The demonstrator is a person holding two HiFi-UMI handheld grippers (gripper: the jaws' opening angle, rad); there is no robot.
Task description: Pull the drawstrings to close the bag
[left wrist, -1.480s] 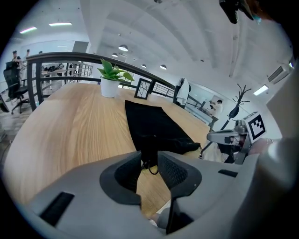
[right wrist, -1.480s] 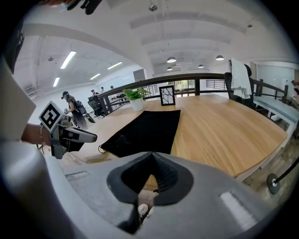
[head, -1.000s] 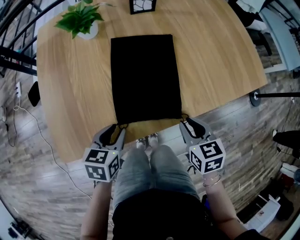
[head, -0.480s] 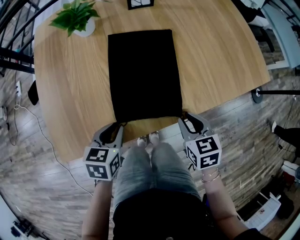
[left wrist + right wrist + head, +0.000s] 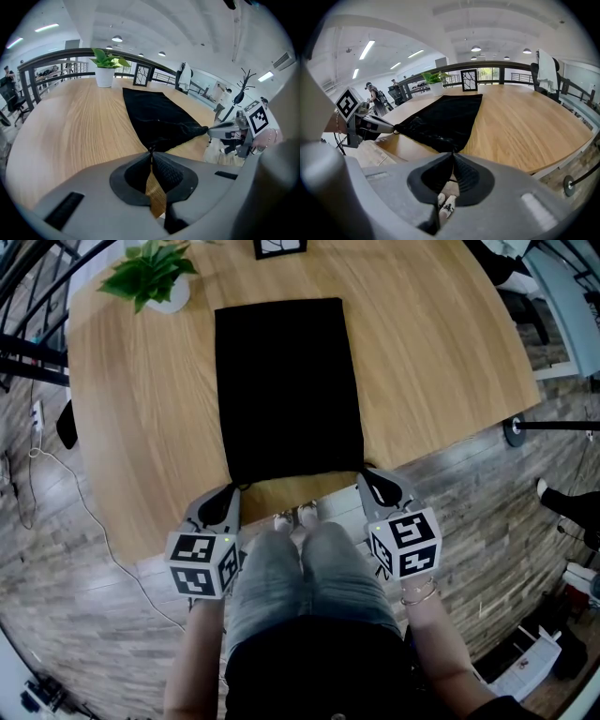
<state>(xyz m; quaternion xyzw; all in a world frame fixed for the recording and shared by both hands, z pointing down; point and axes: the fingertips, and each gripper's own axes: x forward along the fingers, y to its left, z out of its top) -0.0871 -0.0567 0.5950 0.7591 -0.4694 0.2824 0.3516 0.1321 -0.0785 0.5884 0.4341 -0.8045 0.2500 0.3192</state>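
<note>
Two drawstrings [image 5: 152, 149] at bag [image 5: 286, 390] corners, pinched in just-closed jaws.

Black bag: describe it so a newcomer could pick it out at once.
On the wooden table, look down the middle, from the far side to the near edge. The black bag lies flat there as a tall rectangle. It is the only dark cloth item; the potted plant and small frame stand near the far edge.

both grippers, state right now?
Left gripper: just closed, shut on the left drawstring at the bag corner.
Right gripper: just closed, shut on the right drawstring.
</note>
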